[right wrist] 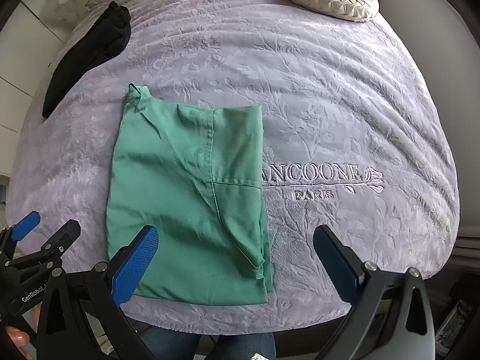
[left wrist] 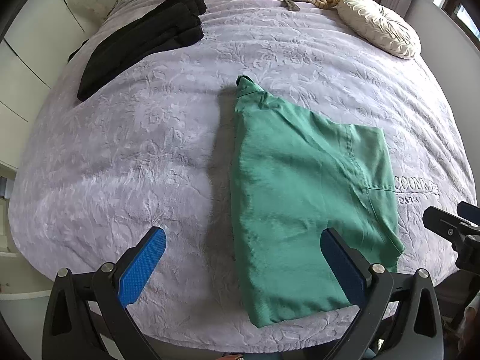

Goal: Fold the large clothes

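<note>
Green garment (right wrist: 186,198) folded on blanket (right wrist: 330,105) w/ "ANCOONE PARIS" embroidery (right wrist: 312,180); both claws wide, empty.

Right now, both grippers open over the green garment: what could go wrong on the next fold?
1. The green garment lies near the bed's front edge; a pull toward the person could drag it off the lilac bedspread.
2. Its far corner is bunched, so folding now may lock in creases.
3. The left gripper and right gripper hang close together and could collide.
</note>
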A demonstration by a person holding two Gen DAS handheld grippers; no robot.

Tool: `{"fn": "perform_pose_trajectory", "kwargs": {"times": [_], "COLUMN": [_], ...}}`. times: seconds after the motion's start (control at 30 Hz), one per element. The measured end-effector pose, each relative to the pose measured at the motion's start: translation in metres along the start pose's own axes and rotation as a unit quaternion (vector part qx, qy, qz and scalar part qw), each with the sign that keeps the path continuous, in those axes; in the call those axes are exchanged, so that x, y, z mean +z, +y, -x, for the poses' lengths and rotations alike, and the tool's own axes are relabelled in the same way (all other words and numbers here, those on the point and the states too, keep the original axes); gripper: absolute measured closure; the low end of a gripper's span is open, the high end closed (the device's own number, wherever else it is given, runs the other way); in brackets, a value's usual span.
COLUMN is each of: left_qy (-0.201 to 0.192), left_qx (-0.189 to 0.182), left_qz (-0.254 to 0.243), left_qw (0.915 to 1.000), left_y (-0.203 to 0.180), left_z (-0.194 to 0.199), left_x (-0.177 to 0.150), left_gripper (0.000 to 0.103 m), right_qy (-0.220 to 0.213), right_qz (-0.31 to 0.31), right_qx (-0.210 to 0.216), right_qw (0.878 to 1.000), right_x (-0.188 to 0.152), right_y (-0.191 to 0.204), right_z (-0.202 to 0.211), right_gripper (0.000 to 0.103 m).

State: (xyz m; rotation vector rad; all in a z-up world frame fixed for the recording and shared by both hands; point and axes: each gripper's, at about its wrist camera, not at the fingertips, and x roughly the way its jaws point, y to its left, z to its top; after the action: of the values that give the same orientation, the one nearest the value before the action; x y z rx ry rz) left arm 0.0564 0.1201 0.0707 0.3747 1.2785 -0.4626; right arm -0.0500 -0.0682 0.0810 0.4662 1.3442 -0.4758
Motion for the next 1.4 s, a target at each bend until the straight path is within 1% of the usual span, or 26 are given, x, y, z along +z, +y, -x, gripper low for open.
{"fn": "perform_pose_trajectory", "kwargs": {"times": [1.4], "left_qy": [0.006], "left_qx": [-0.001], "left_qz": [-0.005], "left_qw": [1.0], "left_y": [0.0006], "left_z": [-0.0064], "left_x": [0.0039], "left_gripper": [0.0], "right_qy": [0.005], "right_qz": [-0.002], "right_qx": [-0.004], "right_qw": [1.0], "right_x": [0.0052], "right_y": [-0.0017], "right_z": [-0.0043], "right_gripper": [0.0]}}
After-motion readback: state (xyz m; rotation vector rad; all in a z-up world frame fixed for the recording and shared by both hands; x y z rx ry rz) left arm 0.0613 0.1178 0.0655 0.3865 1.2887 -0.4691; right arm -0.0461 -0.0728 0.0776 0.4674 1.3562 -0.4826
